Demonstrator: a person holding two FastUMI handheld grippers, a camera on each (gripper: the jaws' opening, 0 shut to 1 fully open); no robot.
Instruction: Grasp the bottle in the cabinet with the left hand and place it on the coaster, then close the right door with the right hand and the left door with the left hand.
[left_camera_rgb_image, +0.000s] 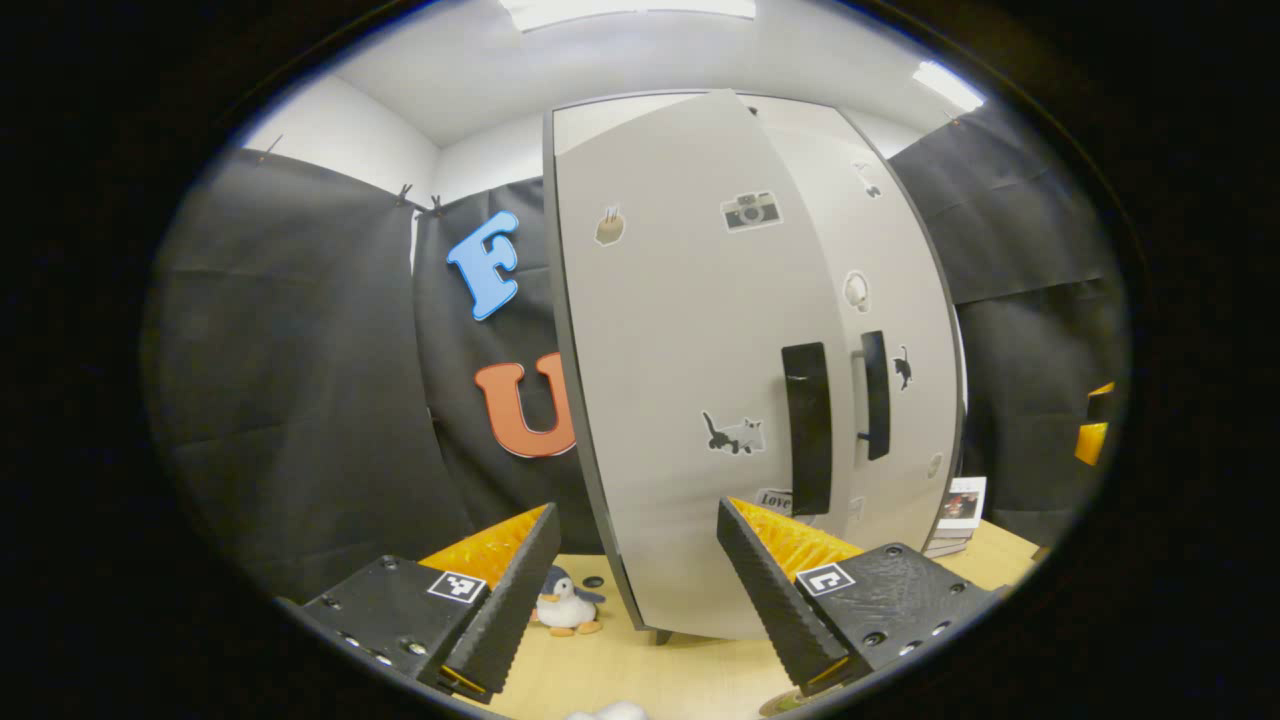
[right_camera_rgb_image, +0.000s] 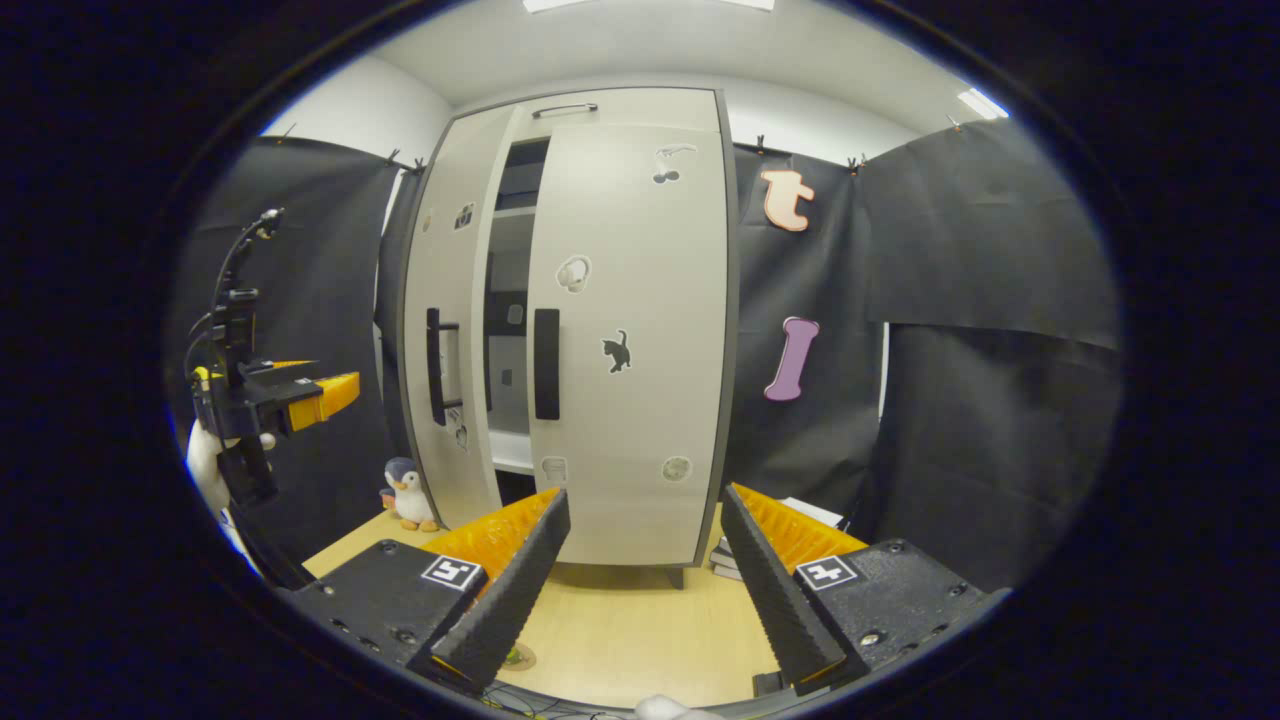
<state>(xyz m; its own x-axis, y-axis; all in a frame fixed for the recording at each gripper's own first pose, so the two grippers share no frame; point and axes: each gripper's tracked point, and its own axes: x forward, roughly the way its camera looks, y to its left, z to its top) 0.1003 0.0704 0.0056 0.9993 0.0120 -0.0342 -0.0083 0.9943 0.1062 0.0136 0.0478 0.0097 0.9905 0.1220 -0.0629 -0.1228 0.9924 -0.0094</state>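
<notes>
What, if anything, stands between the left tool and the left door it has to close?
Nothing visible does: the left tool faces the left door with open air between. The penguin toy sits low on the table, beside the door's edge.

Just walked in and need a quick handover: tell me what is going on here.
A person holds a two-finger gripper in each hand in front of a cabinet on a wooden table. The right door looks shut; the left door stands ajar, a gap between them. The left gripper is open, facing the left door. The right gripper is open and holds nothing.
</notes>
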